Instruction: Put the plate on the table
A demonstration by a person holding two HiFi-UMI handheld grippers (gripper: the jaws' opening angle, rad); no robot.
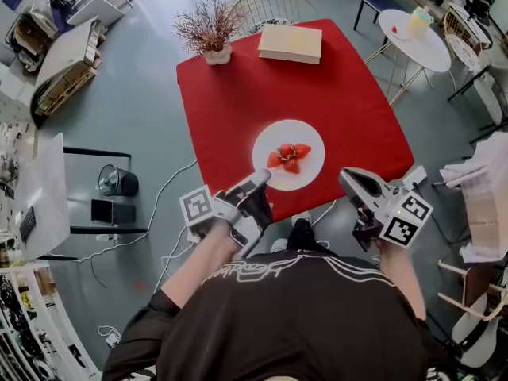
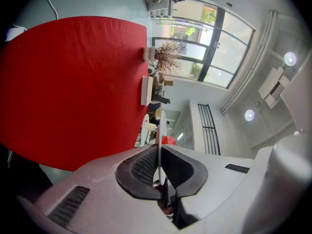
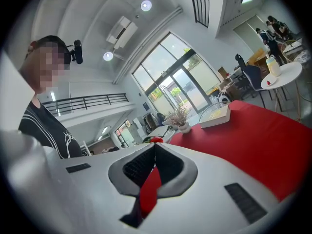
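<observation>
A white plate (image 1: 270, 140) with strawberries (image 1: 289, 157) is over the near part of the red table (image 1: 238, 94). My left gripper (image 1: 262, 179) is shut on its near-left rim. In the left gripper view the plate (image 2: 161, 128) shows edge-on between the closed pads, with a strawberry (image 2: 169, 140) behind it and the red table (image 2: 73, 82) to the left. I cannot tell whether the plate touches the cloth. My right gripper (image 1: 345, 176) hangs shut and empty off the table's near right edge. In its own view the right gripper (image 3: 152, 146) faces the table (image 3: 253, 135).
A book (image 1: 290, 43) and a potted dry plant (image 1: 210, 30) stand at the table's far side. A wire chair (image 1: 270, 6) is behind it. A small round white table (image 1: 413, 38) stands at the back right. A bin (image 1: 119, 181) and cables lie on the floor to the left.
</observation>
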